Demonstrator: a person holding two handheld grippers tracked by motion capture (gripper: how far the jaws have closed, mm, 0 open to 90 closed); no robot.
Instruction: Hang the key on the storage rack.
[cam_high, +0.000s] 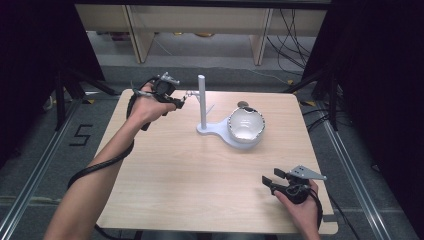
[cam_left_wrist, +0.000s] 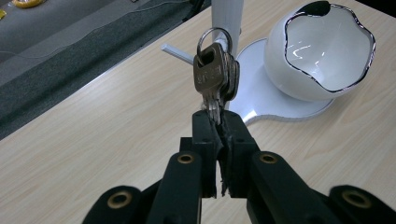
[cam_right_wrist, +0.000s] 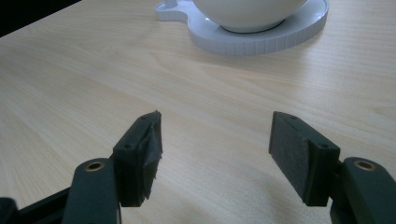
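Bunch of keys (cam_left_wrist: 215, 77) is pinched by its blade tips in the closed left gripper (cam_left_wrist: 218, 122), held just beside the white post (cam_high: 202, 100) of the stand; ring (cam_left_wrist: 214, 37) not yet on the small peg (cam_left_wrist: 176, 52). Judgement: pickup done, hanging outstanding. White bowl (cam_high: 246, 124) sits on the stand's base. Right gripper (cam_right_wrist: 215, 140) rests near the table's front edge, jaws wide, empty. Surface: pale wooden table (cam_high: 190, 175). Beyond: grey floor, cables, wooden furniture legs
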